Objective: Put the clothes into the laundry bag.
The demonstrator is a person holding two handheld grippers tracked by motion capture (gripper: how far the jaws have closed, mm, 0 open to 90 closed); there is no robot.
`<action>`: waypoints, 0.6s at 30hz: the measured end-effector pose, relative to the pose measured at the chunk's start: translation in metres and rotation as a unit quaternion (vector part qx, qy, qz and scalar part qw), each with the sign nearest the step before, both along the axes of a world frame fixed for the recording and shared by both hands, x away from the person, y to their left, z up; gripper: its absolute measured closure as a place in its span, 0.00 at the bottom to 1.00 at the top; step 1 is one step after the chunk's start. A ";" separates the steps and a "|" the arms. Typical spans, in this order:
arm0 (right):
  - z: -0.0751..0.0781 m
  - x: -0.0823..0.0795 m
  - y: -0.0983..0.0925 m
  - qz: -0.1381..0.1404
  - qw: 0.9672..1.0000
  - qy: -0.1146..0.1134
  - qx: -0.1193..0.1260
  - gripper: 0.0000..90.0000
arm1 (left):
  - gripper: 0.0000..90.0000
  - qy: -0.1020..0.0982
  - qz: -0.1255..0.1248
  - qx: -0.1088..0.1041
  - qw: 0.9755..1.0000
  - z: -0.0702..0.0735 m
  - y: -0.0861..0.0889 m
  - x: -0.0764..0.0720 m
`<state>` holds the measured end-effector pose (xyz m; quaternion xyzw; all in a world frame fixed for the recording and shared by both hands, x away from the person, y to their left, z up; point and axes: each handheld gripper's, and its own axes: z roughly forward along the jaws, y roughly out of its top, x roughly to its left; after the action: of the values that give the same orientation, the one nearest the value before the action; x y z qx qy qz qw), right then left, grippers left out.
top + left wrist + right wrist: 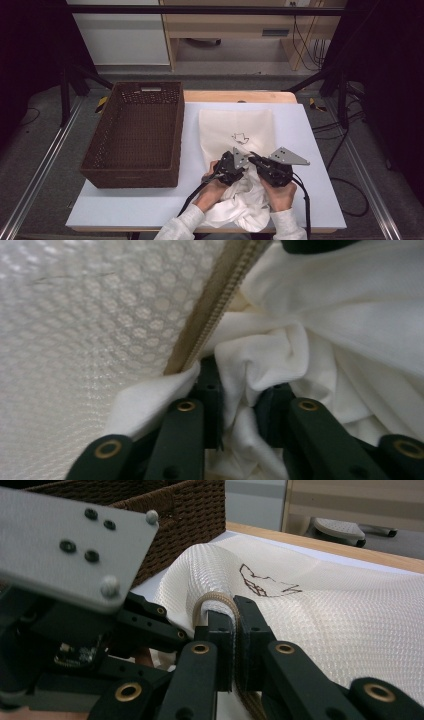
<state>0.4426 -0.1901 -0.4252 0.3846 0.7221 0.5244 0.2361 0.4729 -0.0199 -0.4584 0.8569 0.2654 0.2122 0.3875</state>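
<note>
Right gripper view, right gripper clamped shut on zipper edge of mesh bag, left gripper partly open around white cloth, basket at nine o'clock of bag on table.

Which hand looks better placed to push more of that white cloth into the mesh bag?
Left. The left gripper has white crumpled cloth between its jaws beside the zip; the right gripper is clamped on the cream mesh zip bag's edge.
</note>
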 end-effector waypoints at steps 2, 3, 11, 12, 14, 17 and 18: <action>-0.001 0.001 -0.001 -0.001 1.000 0.001 0.001 0.97 | 0.70 -0.010 -0.008 -0.002 1.000 0.004 0.005 -0.006; -0.001 0.001 -0.001 -0.002 1.000 0.001 0.002 0.97 | 0.63 -0.009 -0.018 -0.012 1.000 0.007 0.010 -0.009; -0.001 0.001 -0.003 -0.003 1.000 0.001 0.000 0.97 | 0.34 -0.034 -0.007 -0.039 0.999 0.033 0.061 -0.028; -0.001 0.001 -0.003 -0.003 1.000 0.002 0.001 0.97 | 0.34 -0.040 0.007 -0.039 0.998 0.034 0.067 -0.025; -0.001 0.001 -0.003 -0.003 1.000 0.002 0.000 0.97 | 0.34 -0.034 0.023 -0.036 0.999 0.032 0.073 -0.016; -0.002 0.001 -0.003 -0.001 1.000 0.002 -0.001 0.97 | 0.42 -0.010 0.019 -0.034 0.999 0.025 0.074 -0.003; -0.002 0.001 -0.003 -0.001 1.000 0.002 -0.001 0.97 | 0.42 -0.004 0.013 -0.036 0.999 0.023 0.073 -0.001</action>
<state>0.4440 -0.1930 -0.4268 0.3865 0.7224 0.5227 0.2357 0.4719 0.0530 -0.4357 0.8382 0.2824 0.2107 0.4162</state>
